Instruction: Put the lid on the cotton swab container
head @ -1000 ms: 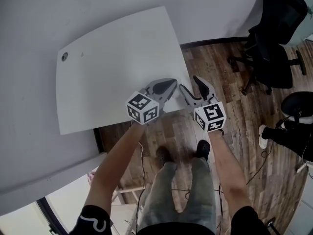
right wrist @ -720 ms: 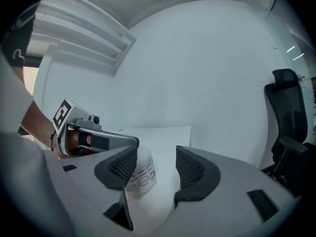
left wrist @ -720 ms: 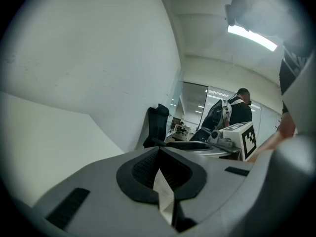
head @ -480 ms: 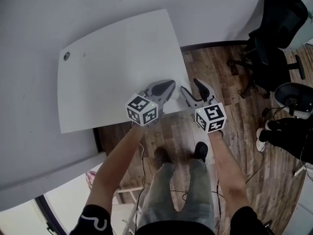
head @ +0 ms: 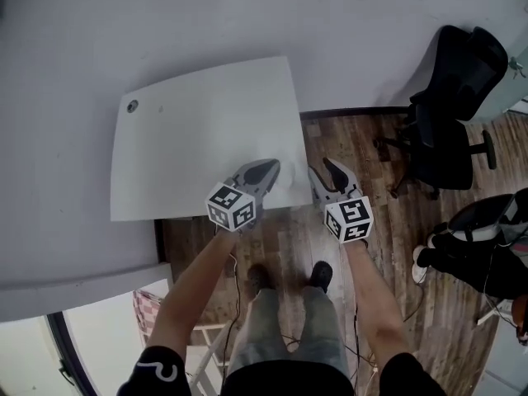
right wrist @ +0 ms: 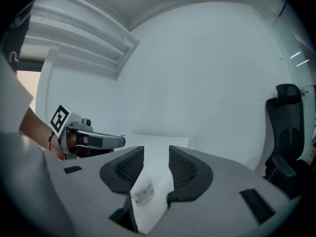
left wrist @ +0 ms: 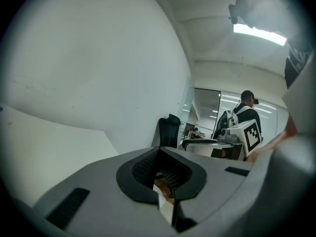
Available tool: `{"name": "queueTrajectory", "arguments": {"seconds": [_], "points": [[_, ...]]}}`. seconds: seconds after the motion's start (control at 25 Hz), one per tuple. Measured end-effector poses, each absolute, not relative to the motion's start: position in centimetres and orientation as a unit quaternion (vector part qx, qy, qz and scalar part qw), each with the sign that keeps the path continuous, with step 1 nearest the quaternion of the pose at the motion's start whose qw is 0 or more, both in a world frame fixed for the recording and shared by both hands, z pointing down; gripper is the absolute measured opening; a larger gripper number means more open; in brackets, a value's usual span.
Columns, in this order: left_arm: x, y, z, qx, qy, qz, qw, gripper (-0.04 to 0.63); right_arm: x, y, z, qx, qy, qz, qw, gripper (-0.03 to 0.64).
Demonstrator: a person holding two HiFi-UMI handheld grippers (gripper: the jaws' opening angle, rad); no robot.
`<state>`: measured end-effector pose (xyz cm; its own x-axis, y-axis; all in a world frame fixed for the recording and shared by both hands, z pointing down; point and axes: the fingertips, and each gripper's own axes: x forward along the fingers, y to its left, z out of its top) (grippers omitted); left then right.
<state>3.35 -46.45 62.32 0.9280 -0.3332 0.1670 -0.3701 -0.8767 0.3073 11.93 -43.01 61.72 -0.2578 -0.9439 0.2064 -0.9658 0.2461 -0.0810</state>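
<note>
Head view: shows left gripper and right gripper side by side at the table corner as before, lower in frame. Left gripper view: jaws shut. Right gripper view: jaws apart, just narrowed, nothing clamped. Cannot spot swab container or lid anywhere.

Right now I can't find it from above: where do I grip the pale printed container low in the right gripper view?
I'd take its rounded side wall, coming level from the near side: the container looks roughly upright, and the right gripper's fingers, which have just been closing, flank it.
</note>
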Motion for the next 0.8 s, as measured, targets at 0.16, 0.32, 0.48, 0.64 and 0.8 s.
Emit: {"name": "queueTrajectory", "arguments": {"seconds": [0.16,0.32,0.48,0.64,0.8], "points": [[2.3,-45.7,59.1,0.963,-0.210,0.048,0.165,0.025,12.5,-42.2,58.3,0.605,-0.790,0.091,0.053,0.121],[1.6,-44.5,56.3,0.958,-0.235,0.043,0.157,0.025,13.5,-40.9,55.5,0.605,-0.790,0.083,0.052,0.070],[0.9,-43.1,53.8,0.953,-0.261,0.036,0.148,0.025,14.7,-39.5,53.1,0.604,-0.792,0.075,0.049,0.024],[0.7,-42.2,50.9,0.948,-0.289,0.028,0.133,0.025,15.7,-38.5,51.1,0.594,-0.800,0.071,0.046,0.012],[0.4,-41.0,48.2,0.940,-0.324,0.023,0.107,0.025,15.9,-37.2,49.3,0.580,-0.811,0.068,0.044,0.012]]}}
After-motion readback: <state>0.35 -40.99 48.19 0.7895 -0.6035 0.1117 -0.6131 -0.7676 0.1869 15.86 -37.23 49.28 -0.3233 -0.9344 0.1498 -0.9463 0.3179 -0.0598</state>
